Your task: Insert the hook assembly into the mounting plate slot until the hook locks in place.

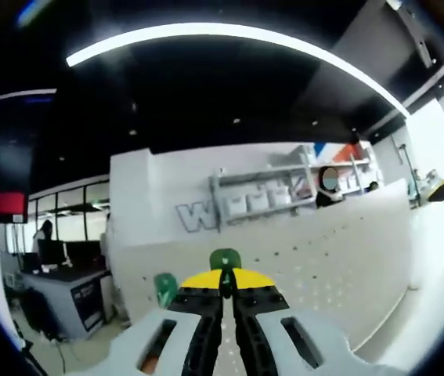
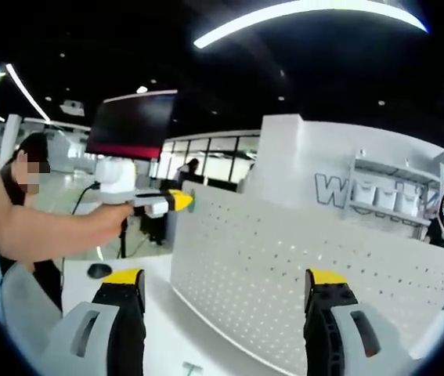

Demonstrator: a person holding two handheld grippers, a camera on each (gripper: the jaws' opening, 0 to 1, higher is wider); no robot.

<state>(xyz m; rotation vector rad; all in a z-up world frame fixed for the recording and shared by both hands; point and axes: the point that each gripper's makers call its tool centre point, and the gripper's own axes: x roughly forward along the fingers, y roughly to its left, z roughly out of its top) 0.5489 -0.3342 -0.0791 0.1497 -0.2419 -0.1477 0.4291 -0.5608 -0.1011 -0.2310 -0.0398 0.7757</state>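
1. My left hand-held gripper point(image 1: 223, 291) had its yellow-tipped jaws pressed together on a green hook assembly point(image 1: 225, 258); just its rounded top stuck out above the tips, the rest hidden between them.
2. A second green piece point(image 1: 164, 288) sat just left of those jaws, too blurred for me to tell what it was.
3. My right hand-held gripper point(image 2: 225, 286) stood with its jaws wide apart and nothing between them.
4. In the right gripper view, my left hand-held gripper reached in from the left, its yellow tip at the upper left edge of the white perforated mounting plate point(image 2: 284, 274); I could not tell whether it touched.
5. The plate stood upright on the white desk point(image 2: 167, 313), its right end cut off by the view's edge.
6. Bare desk lay in front of the plate, with a small dark object point(image 2: 99, 270) well to the left.
7. Beyond were a dark monitor point(image 2: 131, 124), wall shelves point(image 2: 394, 192) with white bins, and curved ceiling lights.
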